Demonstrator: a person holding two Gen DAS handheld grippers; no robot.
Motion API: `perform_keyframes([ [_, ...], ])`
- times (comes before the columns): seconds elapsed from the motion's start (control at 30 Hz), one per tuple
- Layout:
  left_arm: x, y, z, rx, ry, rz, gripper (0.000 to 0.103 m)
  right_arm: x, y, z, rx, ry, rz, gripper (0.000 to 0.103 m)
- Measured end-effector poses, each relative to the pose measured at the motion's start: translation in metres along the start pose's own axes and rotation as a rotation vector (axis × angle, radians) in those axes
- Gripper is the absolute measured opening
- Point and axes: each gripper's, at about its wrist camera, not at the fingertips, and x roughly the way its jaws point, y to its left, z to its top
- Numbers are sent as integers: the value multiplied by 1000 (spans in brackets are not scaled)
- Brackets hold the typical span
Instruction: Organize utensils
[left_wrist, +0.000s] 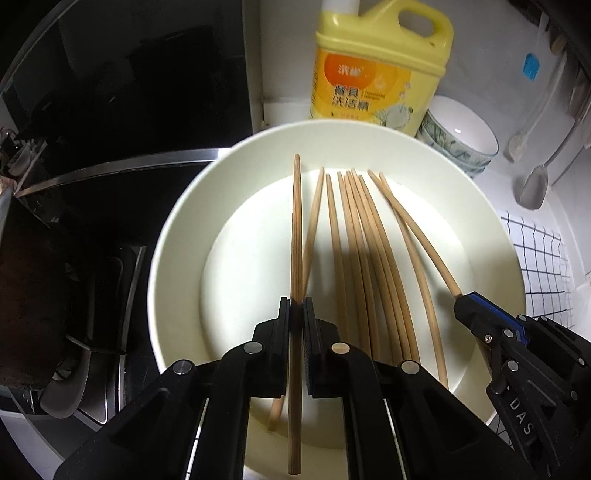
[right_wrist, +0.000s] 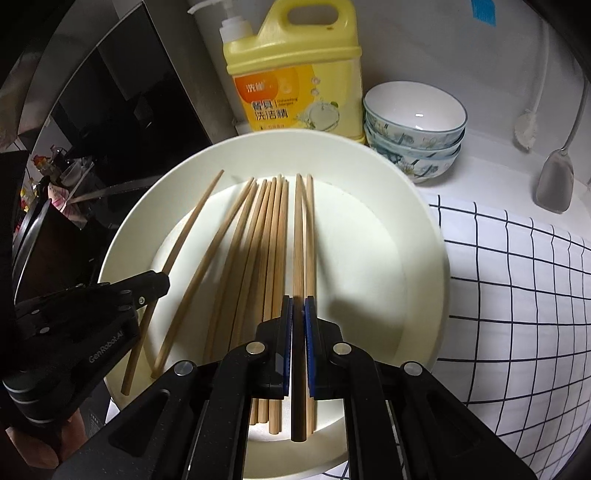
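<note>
White ceramic fills the middle of both views: a broad, shallow plate (left_wrist: 177, 236) sits on the counter with a row of wooden chopsticks (left_wrist: 354, 258) lying across it, roughly parallel, their far tips pointing toward the wall. To the plate's left is a dark glass stovetop (left_wrist: 110, 92); to its right lies a white cloth with a dark grid pattern (right_wrist: 517, 295). Behind the plate stands a yellow dish-soap jug (right_wrist: 295, 85), and beside that a stack of white bowls with blue-green floral print (right_wrist: 413, 129). A metal spatula (right_wrist: 556, 184) and a white brush (right_wrist: 526, 127) hang against the wall at the far right.

Both claws point steeply down over the near part of the plate. The left gripper (left_wrist: 296, 325) is pinched together on a single chopstick (left_wrist: 296, 229), the leftmost one, which runs straight between its pads and sticks out toward the camera. The right gripper (right_wrist: 298, 325) is likewise clamped on one chopstick (right_wrist: 297, 236) at the right end of the row, with another stick lying just beside it. The remaining chopsticks rest loose on the plate between the two grippers.
</note>
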Motion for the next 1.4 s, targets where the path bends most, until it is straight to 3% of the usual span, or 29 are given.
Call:
perform_keyframes([
  [0.17, 2, 1, -2, -10, 26, -5, 9, 0, -1, 1, -2, 11, -3, 7],
  [0.2, 0, 3, -2, -15, 27, -4, 14, -3, -1, 0, -1, 7, -8, 8],
  [0.23, -1, 4, -1, -19, 26, -4, 28, -5, -3, 1, 1, 2, -11, 11],
  [0.27, -4, 5, -1, -26, 24, 5, 40, -8, -3, 1, 1, -5, -14, 22],
  [0.3, -6, 5, 0, -32, 15, 15, 61, -14, -4, 1, 0, -22, -19, 27],
  [0.43, -28, 10, -3, -36, -35, 54, 74, -32, -7, -1, -12, -57, -39, 34],
  [0.53, -43, 12, -7, -44, -47, 69, 83, -45, -8, -4, -9, -75, -38, 47],
  [0.9, -92, 2, -23, -39, -97, 74, 90, -87, -6, -21, 4, -96, -46, 58],
  [1.4, -140, -5, -43, -58, -157, 86, 92, -129, -3, -33, 7, -139, -58, 64],
])
